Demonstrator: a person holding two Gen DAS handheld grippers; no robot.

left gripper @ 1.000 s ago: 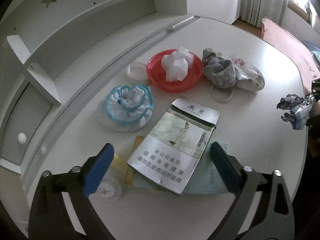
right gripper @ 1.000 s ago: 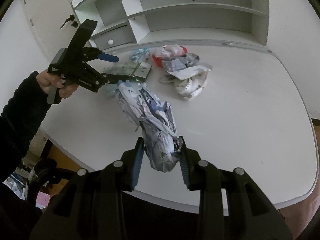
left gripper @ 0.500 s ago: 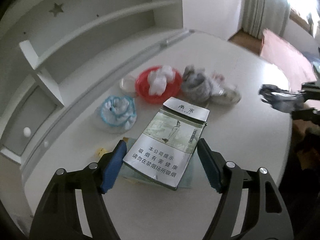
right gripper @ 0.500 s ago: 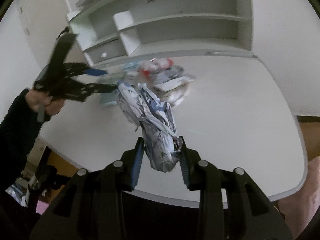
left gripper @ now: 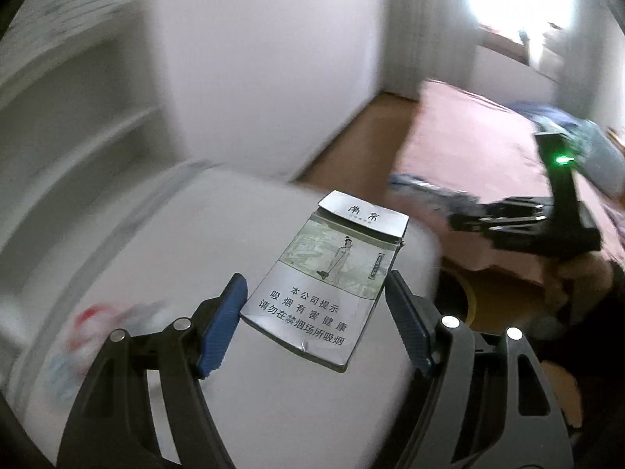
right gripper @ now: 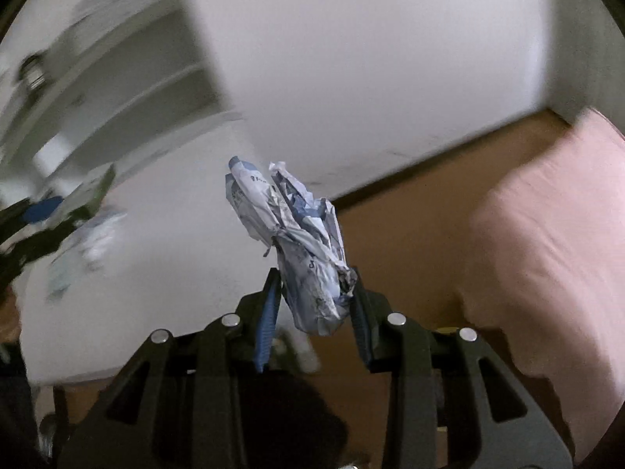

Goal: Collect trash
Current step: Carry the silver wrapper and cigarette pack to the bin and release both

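The left gripper (left gripper: 314,322) is clamped on a silver cigarette carton (left gripper: 326,291) — blue pads (left gripper: 222,330) press its two long edges, holding it in the air above the white desk (left gripper: 164,258). The right gripper (right gripper: 312,299) is closed on a crumpled blue-and-white wrapper (right gripper: 297,242), which sticks up from between its fingers over the brown floor (right gripper: 410,242) — beside a pink bed (right gripper: 547,242). The background is blurred.
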